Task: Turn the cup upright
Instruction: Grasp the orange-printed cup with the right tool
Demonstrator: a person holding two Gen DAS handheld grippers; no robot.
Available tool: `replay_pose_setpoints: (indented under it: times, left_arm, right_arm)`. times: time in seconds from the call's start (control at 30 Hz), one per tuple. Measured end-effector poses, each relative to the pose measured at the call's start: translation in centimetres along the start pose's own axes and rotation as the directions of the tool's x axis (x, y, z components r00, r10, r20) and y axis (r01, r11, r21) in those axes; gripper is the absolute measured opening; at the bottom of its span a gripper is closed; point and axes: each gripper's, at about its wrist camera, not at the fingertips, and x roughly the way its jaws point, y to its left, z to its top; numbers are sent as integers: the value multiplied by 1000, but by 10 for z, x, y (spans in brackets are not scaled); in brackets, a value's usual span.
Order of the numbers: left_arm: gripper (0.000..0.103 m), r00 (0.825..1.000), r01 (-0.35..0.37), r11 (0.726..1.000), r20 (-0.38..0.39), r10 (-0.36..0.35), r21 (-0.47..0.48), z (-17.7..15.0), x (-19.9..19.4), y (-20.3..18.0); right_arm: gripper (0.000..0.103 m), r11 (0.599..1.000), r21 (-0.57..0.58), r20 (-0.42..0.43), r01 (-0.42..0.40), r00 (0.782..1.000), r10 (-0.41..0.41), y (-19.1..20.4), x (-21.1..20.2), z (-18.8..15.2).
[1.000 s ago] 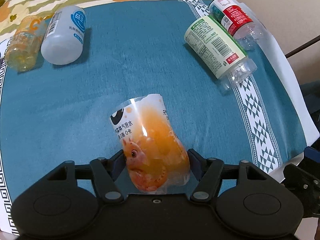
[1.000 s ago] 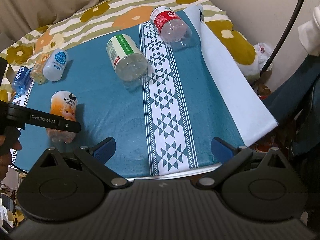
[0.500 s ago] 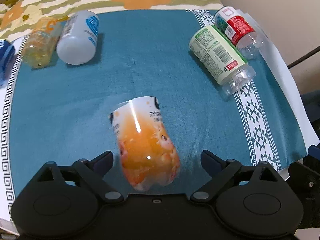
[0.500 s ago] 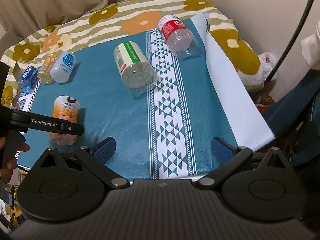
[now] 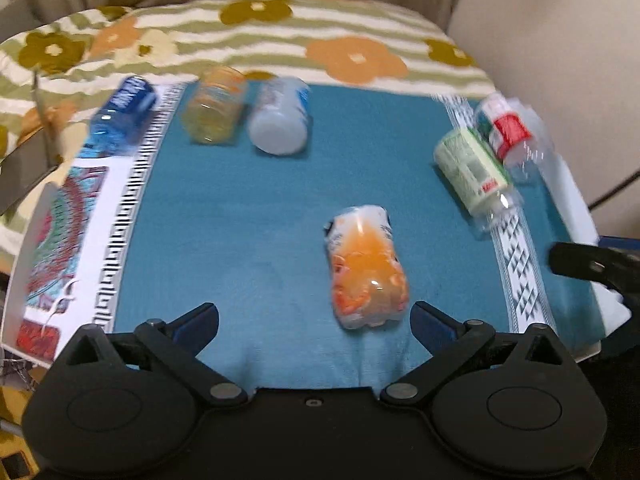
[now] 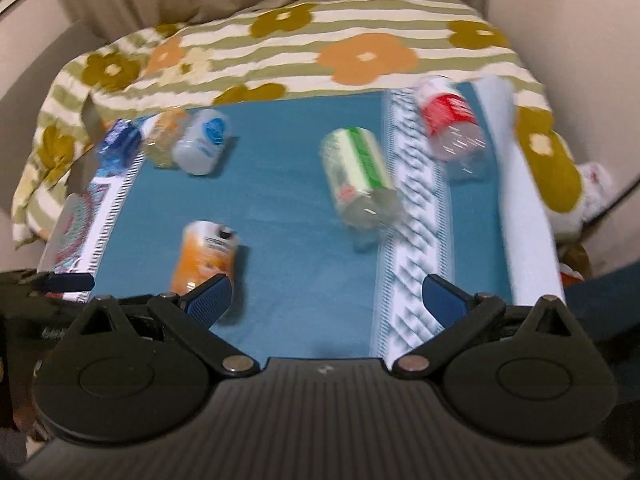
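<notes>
A: Start big. What carries everything?

B: The desk under a teal woven cloth with white patterned borders (image 5: 248, 208), with a floral striped blanket (image 6: 320, 48) behind it. Plastic bottles lie scattered on it: a green-labelled clear one (image 6: 360, 176), a red-labelled clear one (image 6: 448, 120), a white one with a blue label (image 5: 282, 120), a pale yellow one (image 5: 214, 108) and a blue one (image 5: 120, 116) at the far left edge.

A: And the cup to flip?

B: The orange-printed clear plastic cup (image 5: 366, 268) lies on its side on the cloth, just ahead of the left tongs (image 5: 314, 320), nearer their right finger.

A: The tongs themselves?

B: Both spread wide, gripping nothing. The right tongs (image 6: 326, 296) hover over bare cloth, well apart from the cup.

A: What might go wrong?

B: I'd judge the cup sits off-centre in the left tongs' gap, so closing could nudge it into a roll. Its thin wall may also buckle under a hard squeeze, and the views are blurred.
</notes>
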Motion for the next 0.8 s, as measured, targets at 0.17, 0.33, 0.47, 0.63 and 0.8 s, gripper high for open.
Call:
replay_pose_setpoints:
  times: [0.17, 0.33, 0.47, 0.63, 0.8]
  left_arm:
    - [103, 996, -39, 999, 84, 41, -25, -7, -23, 26]
    - [103, 991, -62, 996, 115, 69, -59, -17, -28, 55]
    - [103, 993, -76, 994, 86, 83, -79, -26, -20, 76]
    - [102, 999, -7, 990, 50, 14, -140, -35, -11, 100]
    - [102, 999, -6, 990, 39, 11, -140, -35, -12, 105]
  right_arm:
    - [103, 997, -22, -89, -67, 994, 65, 29, 32, 26]
    - [103, 994, 13, -200, -109, 974, 109, 51, 78, 43]
    - [103, 990, 69, -272, -119, 953, 134, 60, 112, 51]
    - [97, 987, 108, -324, -117, 935, 146, 67, 144, 53]
    - [87, 985, 119, -351, -121, 923, 156, 73, 159, 52]
